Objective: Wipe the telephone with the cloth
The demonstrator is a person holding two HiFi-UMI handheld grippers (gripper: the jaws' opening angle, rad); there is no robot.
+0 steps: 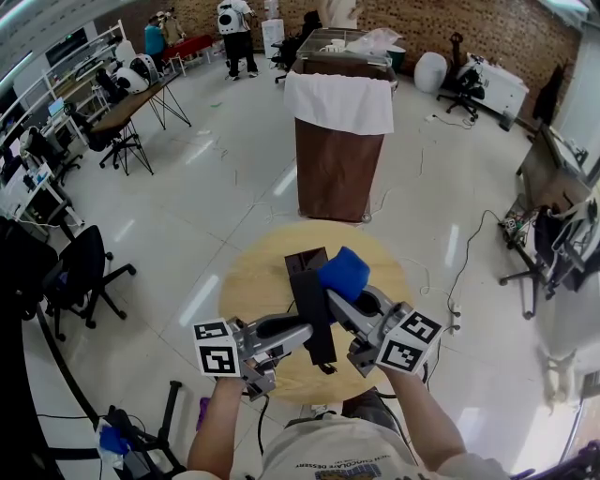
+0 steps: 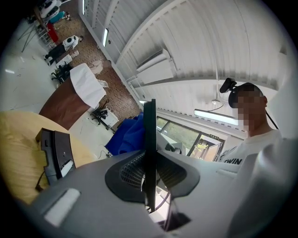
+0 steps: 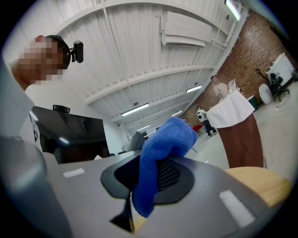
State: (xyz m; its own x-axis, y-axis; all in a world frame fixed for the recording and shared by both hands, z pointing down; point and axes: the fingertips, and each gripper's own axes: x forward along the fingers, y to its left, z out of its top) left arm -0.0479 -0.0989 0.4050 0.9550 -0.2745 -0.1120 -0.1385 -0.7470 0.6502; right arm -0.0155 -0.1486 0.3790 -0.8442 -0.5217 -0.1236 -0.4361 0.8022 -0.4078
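Head view only: round light-wood surface (image 1: 253,281), black telephone base (image 1: 302,260) on it, partly hidden by flat black handset (image 1: 314,319). Left gripper view shows base unobstructed.
Left gripper (image 1: 307,333) pinches handset edge-on.
Right gripper (image 1: 339,295) clamps blue cloth (image 1: 344,272) at handset's far end.
Brown cabinet with white drape (image 1: 337,159) beyond surface.

A glossy white floor (image 1: 234,187) runs to a brick wall (image 1: 450,28) at 12 o'clock. Before it stands a brown cabinet (image 1: 337,169) draped with a white sheet (image 1: 339,101). A black office chair (image 1: 84,272) sits at 9 o'clock and desks (image 1: 131,103) at 10.
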